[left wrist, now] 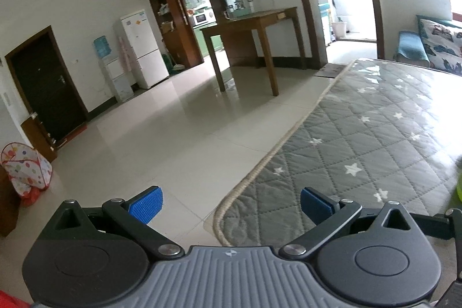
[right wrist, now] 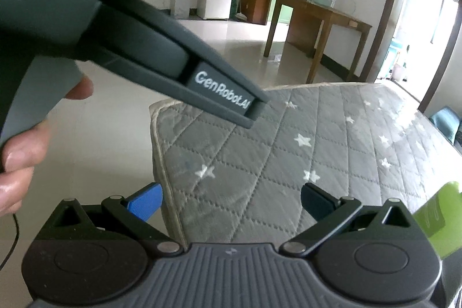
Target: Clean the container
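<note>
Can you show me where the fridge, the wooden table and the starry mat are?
White two-door fridge [left wrist: 144,48], left wrist view, on its front.
Brown wooden table [left wrist: 260,18], left wrist view, on its top.
Grey quilted star-patterned mat [right wrist: 288,149], right wrist view, on its middle.

A grey quilted mat with white stars and a pale corded edge lies flat on the glossy cream tile floor. At its near right edge sits something lime green, only partly visible.

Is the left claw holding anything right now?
No, the left claw is open, with only bare floor and the quilted mat between its blue pads.
</note>
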